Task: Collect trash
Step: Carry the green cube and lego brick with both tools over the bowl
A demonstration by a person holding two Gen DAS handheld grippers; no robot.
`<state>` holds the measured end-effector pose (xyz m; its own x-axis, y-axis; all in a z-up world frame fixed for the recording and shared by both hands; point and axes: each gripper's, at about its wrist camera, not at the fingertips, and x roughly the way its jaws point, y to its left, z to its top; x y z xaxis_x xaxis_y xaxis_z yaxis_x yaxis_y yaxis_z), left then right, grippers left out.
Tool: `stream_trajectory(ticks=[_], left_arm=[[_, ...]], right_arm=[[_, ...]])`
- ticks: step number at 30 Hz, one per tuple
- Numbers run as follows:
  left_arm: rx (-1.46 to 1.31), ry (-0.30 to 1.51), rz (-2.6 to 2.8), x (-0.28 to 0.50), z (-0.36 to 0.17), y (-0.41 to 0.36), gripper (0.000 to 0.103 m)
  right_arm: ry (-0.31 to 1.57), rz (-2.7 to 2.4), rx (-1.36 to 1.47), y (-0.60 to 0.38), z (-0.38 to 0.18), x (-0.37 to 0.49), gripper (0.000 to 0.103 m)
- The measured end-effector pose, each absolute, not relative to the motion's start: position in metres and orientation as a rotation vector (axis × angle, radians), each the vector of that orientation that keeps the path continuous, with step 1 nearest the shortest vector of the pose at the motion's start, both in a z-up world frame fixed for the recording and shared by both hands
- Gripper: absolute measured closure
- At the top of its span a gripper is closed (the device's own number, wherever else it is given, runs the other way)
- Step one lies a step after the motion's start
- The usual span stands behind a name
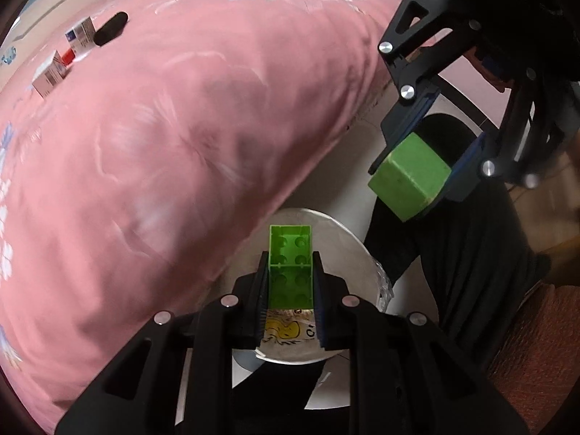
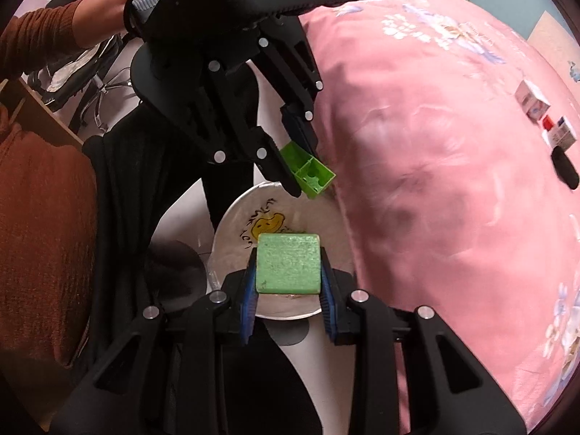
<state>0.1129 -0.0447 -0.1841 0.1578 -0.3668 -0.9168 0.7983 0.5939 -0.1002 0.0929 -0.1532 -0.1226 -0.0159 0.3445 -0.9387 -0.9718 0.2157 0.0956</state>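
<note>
Now left claw (image 1: 290, 286) pinching brick (image 1: 290, 253), right claw (image 2: 289, 282) pinching block (image 2: 289, 266), over bin (image 2: 232, 217). Next: let go.

A bed covered with a pink, flower-printed quilt (image 1: 203, 137) fills most of both wrist views. Lying together on it near its far edge are two small white cartons (image 1: 49, 76) (image 1: 81, 36), a small red-and-white item (image 1: 68, 57) between them, and a dark oblong object (image 1: 110, 29) just beside the farther carton. Beside the bed, on the pale floor (image 1: 366, 145), stands a round white container (image 2: 232, 250) with a yellow cartoon figure printed inside it.
</note>
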Motion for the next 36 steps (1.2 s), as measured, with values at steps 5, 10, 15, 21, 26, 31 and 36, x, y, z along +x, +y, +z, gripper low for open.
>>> stream_trajectory(ticks=[5,10,15,21,26,31,36], left_arm=[[0.462,1.154,-0.886,0.105,-0.2,-0.045,0.079],[0.469,1.182,-0.893,0.1,-0.216,-0.046,0.079],[0.471,1.212,-0.891,0.101,-0.228,-0.044,0.079],[0.467,1.251,-0.898,0.1,-0.245,-0.042,0.079],[0.459,1.281,-0.902,0.102,-0.26,-0.044,0.079],[0.44,1.304,-0.908,0.103,-0.27,-0.044,0.079],[0.438,1.327,-0.903,0.107,-0.281,-0.046,0.079]], right_arm=[[1.106,1.242,-0.76,-0.149,-0.138,0.085,0.072],[1.128,1.261,-0.759,-0.145,-0.153,0.08,0.072],[1.144,1.273,-0.753,-0.141,-0.167,0.079,0.072],[1.188,1.285,-0.74,-0.14,-0.191,0.08,0.072],[1.226,1.288,-0.716,-0.14,-0.21,0.086,0.072],[1.25,1.296,-0.7,-0.138,-0.224,0.092,0.072],[1.262,1.301,-0.693,-0.137,-0.234,0.098,0.072]])
